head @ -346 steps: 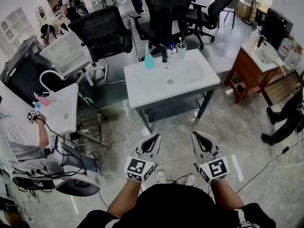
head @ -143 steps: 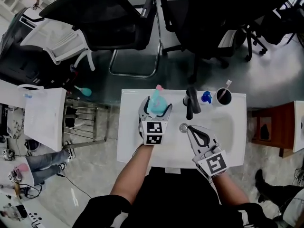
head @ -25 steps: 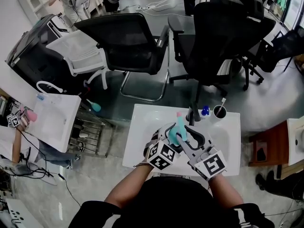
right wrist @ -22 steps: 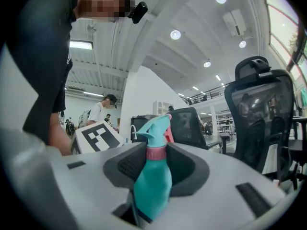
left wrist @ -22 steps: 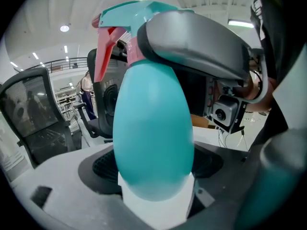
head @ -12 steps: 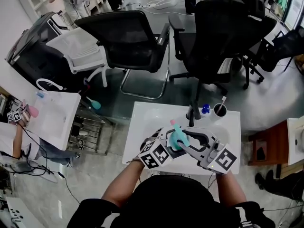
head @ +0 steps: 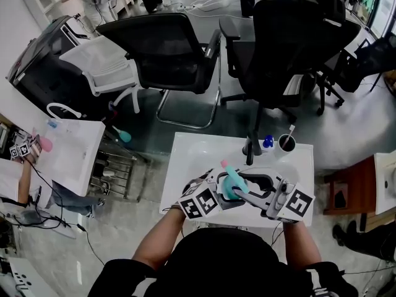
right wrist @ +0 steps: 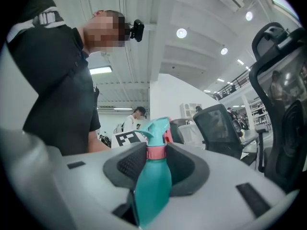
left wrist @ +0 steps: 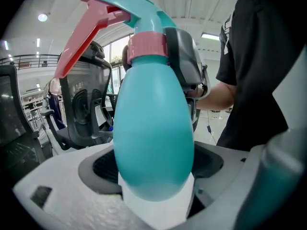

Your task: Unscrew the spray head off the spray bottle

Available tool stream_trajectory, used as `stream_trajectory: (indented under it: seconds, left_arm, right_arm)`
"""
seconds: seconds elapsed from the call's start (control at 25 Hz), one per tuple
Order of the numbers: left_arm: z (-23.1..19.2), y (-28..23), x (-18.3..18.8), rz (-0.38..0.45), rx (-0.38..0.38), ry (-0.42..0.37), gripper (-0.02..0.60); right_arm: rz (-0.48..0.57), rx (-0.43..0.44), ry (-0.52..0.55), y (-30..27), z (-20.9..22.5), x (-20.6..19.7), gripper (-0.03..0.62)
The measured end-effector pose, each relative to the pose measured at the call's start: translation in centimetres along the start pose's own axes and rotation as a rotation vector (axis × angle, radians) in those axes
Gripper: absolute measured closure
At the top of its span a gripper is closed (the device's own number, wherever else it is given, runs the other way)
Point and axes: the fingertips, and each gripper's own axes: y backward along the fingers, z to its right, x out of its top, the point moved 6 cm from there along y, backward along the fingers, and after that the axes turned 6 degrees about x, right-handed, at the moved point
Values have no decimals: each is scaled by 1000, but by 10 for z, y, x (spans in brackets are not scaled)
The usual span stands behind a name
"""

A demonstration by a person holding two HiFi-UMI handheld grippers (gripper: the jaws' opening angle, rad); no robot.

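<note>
A teal spray bottle (head: pixel 233 181) with a pink collar and pink trigger hangs tilted over the white sink (head: pixel 185 159). My left gripper (head: pixel 221 189) is shut on the bottle's fat body (left wrist: pixel 153 143), which fills the left gripper view. The spray head (left wrist: pixel 120 4) and its pink trigger (left wrist: pixel 81 37) rise above it. My right gripper (head: pixel 244 187) reaches in from the right, its jaws closed round the pink collar (right wrist: pixel 156 152) under the spray head (right wrist: pixel 156 127). The bottle's base is hidden between the left jaws.
A black faucet (head: pixel 249 150), a small blue object (head: pixel 267 142) and a cup with a toothbrush (head: pixel 286 143) stand at the sink's far edge. Two black office chairs (head: pixel 167 48) sit behind it. A second sink (head: pixel 68 147) is at the left, a wooden stand (head: pixel 343 193) at the right.
The bottle has tipped over to the left. My right gripper has swung round to lie across the sink, its marker cube further right. The left marker cube has shifted left.
</note>
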Motion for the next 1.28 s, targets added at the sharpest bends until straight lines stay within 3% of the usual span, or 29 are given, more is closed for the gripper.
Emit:
stream_trajectory:
  seconds: [0.4, 0.56, 0.64, 0.68, 0.8, 0.92, 1.28]
  left_arm:
    - [1, 0, 4, 0, -25, 9, 152]
    - [-14, -2, -3, -26, 98, 76, 152]
    - [-26, -1, -6, -32, 193, 145, 152]
    - [-31, 1, -8, -35, 232, 175, 152]
    - [-40, 3, -13, -56, 320, 233, 152]
    - [-45, 4, -18, -80, 381, 270, 152]
    - [-41, -3, -18, -145, 439, 213, 152]
  right_arm:
    - [41, 5, 8, 4, 2, 2, 457]
    - [13, -107, 36, 1, 9, 0, 453]
    - [20, -201, 52, 1, 14, -1, 383]
    - [24, -245, 61, 1, 15, -1, 382]
    - [14, -356, 89, 0, 14, -4, 404]
    - [-13, -403, 80, -5, 10, -9, 450]
    - [-50, -457, 58, -17, 14, -11, 428]
